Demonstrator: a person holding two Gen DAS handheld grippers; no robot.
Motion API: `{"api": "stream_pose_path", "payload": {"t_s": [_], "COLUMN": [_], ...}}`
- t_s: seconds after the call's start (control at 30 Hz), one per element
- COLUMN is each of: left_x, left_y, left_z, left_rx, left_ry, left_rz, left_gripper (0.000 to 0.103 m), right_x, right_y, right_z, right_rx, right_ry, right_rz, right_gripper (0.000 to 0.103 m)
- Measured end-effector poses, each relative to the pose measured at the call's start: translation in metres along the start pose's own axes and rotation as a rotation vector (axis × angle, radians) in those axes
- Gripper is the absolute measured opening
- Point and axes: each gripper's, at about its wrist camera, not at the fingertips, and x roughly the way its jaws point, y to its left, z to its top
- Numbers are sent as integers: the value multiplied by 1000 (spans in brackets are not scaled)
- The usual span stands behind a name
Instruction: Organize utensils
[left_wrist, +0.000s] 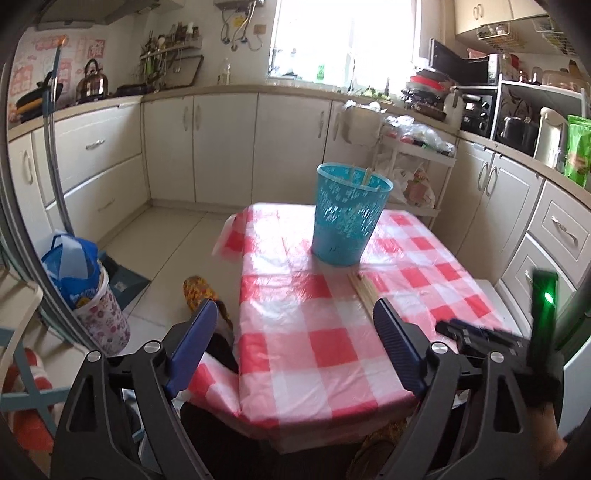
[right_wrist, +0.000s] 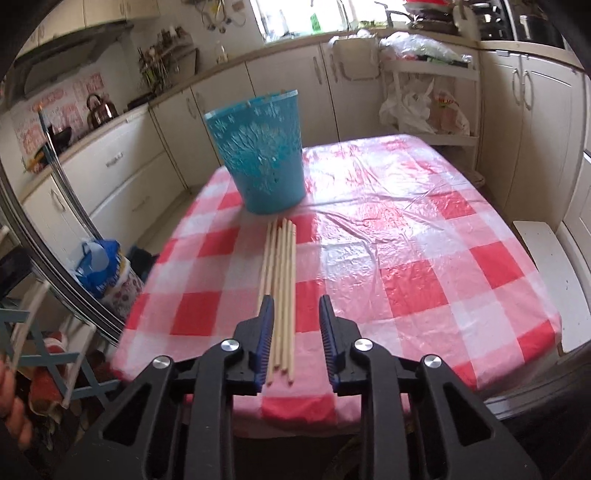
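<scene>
- Right wrist view: chopsticks (right_wrist: 281, 291) lie bundled, long axis running from the table's (right_wrist: 443, 258) near edge toward the blue basket (right_wrist: 264, 155).
- Right gripper (right_wrist: 296, 314) straddles their near ends, jaws narrow, not pressing them.
- Left gripper (left_wrist: 295, 321) spread, empty.

Turquoise basket (right_wrist: 260, 155) with pale floral pattern; red-white checked tablecloth (right_wrist: 424, 258); light wooden chopsticks (right_wrist: 280, 280); cream cabinets (left_wrist: 225, 147)

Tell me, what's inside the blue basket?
Two wooden chopstick tips poke up above the rim of the blue basket on the table. The patterned wall covers their lower parts and anything else lying at the bottom.
</scene>
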Motion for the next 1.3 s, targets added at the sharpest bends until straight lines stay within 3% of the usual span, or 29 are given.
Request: {"api": "stream_pose_path", "payload": {"t_s": [0.43, 0.73, 1.0, 1.13, 1.3], "left_x": [27, 60, 140, 189, 219], "left_y": [15, 3, -36, -62, -87], "left_z": [-18, -20, -9, -7, -4], "left_rx": [-10, 8, 8, 6, 61], "left_ry": [92, 148, 247, 295, 301], "left_rz": [28, 20, -61, -49, 7], "left_gripper": [83, 83, 83, 82, 81], "right_x": [85, 103, 91, 87, 86], "right_y": [8, 10, -19, -38, -42], "right_z": [35, 36, 38, 33, 32], "right_rx": [-72, -133, -99, -34, -16], "right_ry": [113, 129, 154, 153, 154], "right_rz": [-33, -46, -50, -3, 29], "right_gripper": [18, 11, 6, 6, 6]}}
